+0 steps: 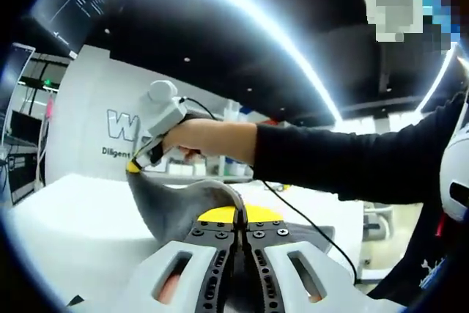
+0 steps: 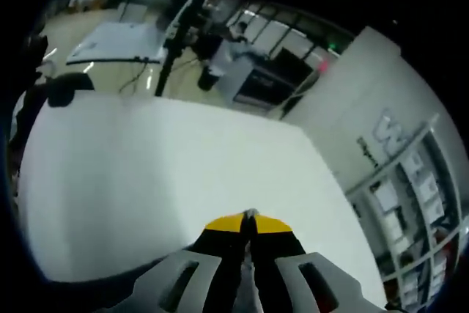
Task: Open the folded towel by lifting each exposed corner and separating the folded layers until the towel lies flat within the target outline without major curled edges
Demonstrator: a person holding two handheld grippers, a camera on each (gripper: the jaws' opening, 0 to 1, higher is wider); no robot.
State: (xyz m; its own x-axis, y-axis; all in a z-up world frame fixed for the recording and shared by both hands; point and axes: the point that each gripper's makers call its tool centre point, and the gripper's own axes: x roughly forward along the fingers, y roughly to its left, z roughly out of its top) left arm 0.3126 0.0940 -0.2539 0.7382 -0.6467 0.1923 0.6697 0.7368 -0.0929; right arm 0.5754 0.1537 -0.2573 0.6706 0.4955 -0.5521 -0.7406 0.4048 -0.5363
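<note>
In the left gripper view the left gripper has its yellow-tipped fingers pressed together on an edge of the grey towel, which rises in a fold right at the tips. From there the cloth stretches up and to the left, taut and lifted off the white desk, to the right gripper, whose own yellow-tipped fingers pinch another edge of the towel. A hand in a black sleeve holds that gripper, and a thin black cable trails from it down past the towel. In the right gripper view the right gripper's fingers are closed tight, a sliver of grey cloth caught between them (only the very edge is visible), with the bare white desk spreading out beyond them. Past the desk stands a white wall with lettering, and shelves run along it.
</note>
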